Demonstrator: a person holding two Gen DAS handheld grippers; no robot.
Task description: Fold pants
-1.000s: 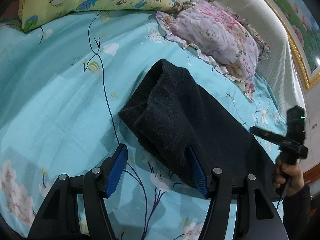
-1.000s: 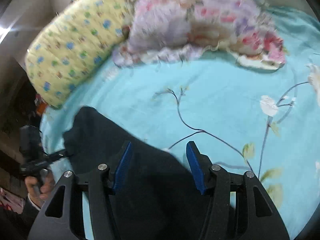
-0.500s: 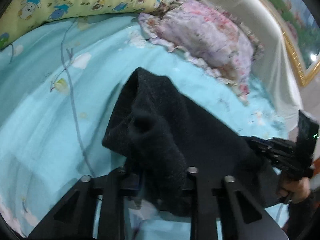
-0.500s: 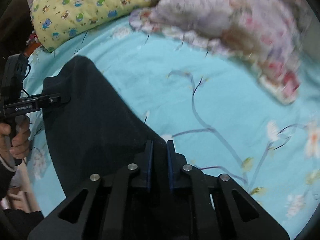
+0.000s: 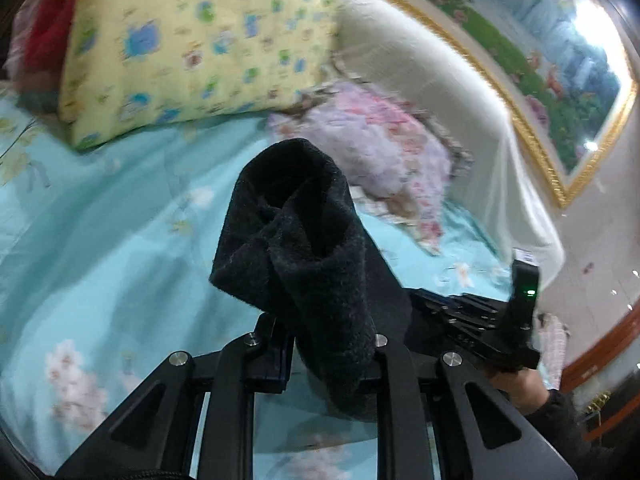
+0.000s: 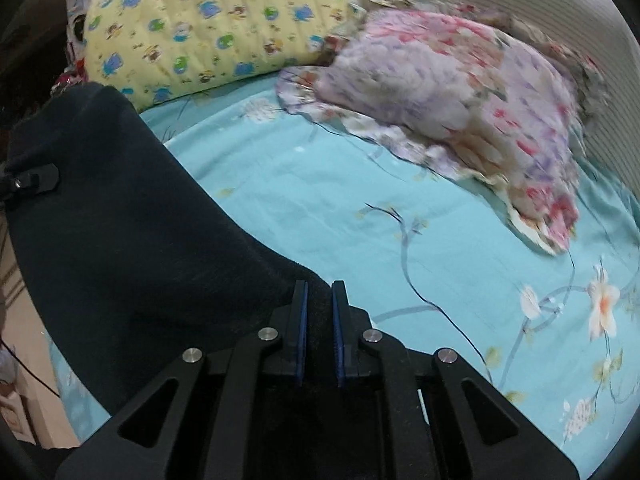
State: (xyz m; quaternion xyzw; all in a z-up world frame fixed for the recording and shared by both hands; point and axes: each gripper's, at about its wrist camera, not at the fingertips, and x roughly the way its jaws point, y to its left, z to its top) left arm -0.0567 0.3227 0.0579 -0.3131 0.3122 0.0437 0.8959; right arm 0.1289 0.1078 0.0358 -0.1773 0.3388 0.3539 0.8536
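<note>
The black fuzzy pants (image 5: pixel 304 248) are lifted off the turquoise flowered bed sheet (image 5: pixel 100 240). My left gripper (image 5: pixel 328 354) is shut on a bunched, rolled end of them, which stands up in front of the camera and hides the fingertips. My right gripper (image 6: pixel 319 320) is shut on another edge of the pants (image 6: pixel 120 240), which stretch away to the left in a taut sheet. The right gripper's body (image 5: pixel 480 328) shows at the right of the left wrist view, and a tip of the left gripper (image 6: pixel 32 182) at the left of the right wrist view.
A yellow cartoon-print pillow (image 5: pixel 192 48) and a pink-purple flowered pillow (image 5: pixel 380 152) lie at the head of the bed (image 6: pixel 320 200). A cream padded headboard (image 5: pixel 440 92) and a gold-framed picture (image 5: pixel 540 52) are behind them. The floor (image 6: pixel 24 344) lies left of the bed.
Both grippers went from open to shut on the pants. They have since lifted the pants off the sheet, and the left wrist view has tilted up toward the pillows and headboard.
</note>
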